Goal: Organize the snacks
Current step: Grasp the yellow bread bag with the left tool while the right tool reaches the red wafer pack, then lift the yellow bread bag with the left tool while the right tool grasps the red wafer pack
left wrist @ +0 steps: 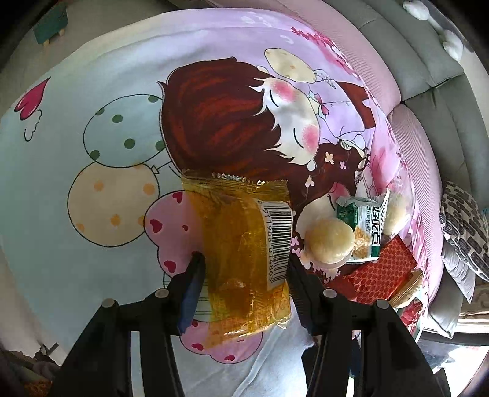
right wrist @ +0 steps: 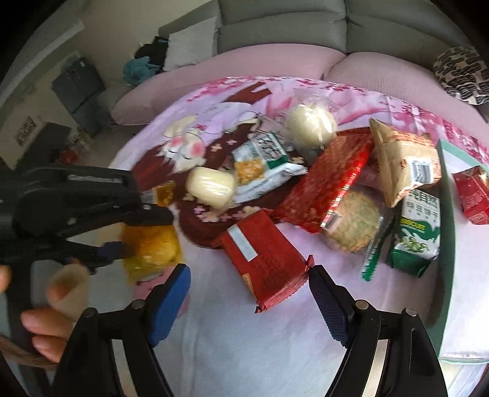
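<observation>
My left gripper [left wrist: 244, 259] is shut on a yellow see-through snack packet [left wrist: 241, 244] with a barcode, held above the cartoon-print cloth [left wrist: 91, 91]. In the right wrist view the same left gripper [right wrist: 143, 232] shows at the left, clamped on the yellow packet [right wrist: 152, 244], with a person's hand [right wrist: 45, 329] behind it. My right gripper [right wrist: 249, 274] is open, its blue pads either side of a red packet [right wrist: 266, 259] lying on the cloth; the pads do not press on it. Beyond lie a pile of snacks: a round white bun [right wrist: 311, 125], a wrapped white cake [right wrist: 211, 186], a large red packet [right wrist: 330, 183].
A teal-edged box lid [right wrist: 447, 244] stands at the right with a green biscuit packet [right wrist: 418, 238] beside it and a red carton [right wrist: 473, 195] inside. A pink cushion [right wrist: 244, 64] and grey sofa [right wrist: 275, 27] lie behind. A patterned pillow [right wrist: 461, 76] sits far right.
</observation>
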Demonstrator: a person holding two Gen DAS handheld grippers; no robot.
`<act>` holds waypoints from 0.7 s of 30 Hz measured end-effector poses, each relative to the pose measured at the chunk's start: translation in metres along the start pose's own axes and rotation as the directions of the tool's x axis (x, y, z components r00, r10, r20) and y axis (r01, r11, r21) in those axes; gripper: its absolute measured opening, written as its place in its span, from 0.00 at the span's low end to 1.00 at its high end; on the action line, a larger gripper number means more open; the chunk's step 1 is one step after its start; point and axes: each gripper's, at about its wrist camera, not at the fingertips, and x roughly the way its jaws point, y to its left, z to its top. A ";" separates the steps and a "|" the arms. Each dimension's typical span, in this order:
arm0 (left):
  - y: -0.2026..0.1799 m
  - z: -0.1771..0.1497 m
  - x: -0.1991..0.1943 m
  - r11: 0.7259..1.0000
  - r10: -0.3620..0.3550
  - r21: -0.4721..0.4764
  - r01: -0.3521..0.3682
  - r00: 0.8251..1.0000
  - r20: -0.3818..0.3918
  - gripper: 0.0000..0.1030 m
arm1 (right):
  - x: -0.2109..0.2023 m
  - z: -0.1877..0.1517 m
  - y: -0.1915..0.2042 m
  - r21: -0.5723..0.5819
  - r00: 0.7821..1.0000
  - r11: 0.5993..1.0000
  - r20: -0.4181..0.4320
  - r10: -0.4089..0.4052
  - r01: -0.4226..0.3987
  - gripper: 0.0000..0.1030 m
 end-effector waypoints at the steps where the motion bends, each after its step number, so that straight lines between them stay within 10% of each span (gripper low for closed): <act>1: 0.001 0.000 0.000 1.000 -0.003 -0.004 0.003 1.000 -0.001 0.54 | -0.002 0.001 0.001 0.001 1.000 1.000 0.008 0.003 -0.003 0.79; 21: -0.009 -0.003 0.005 0.999 0.031 0.023 -0.031 1.000 0.008 0.54 | 0.025 -0.001 0.003 -0.080 0.984 0.981 -0.001 -0.178 0.177 0.66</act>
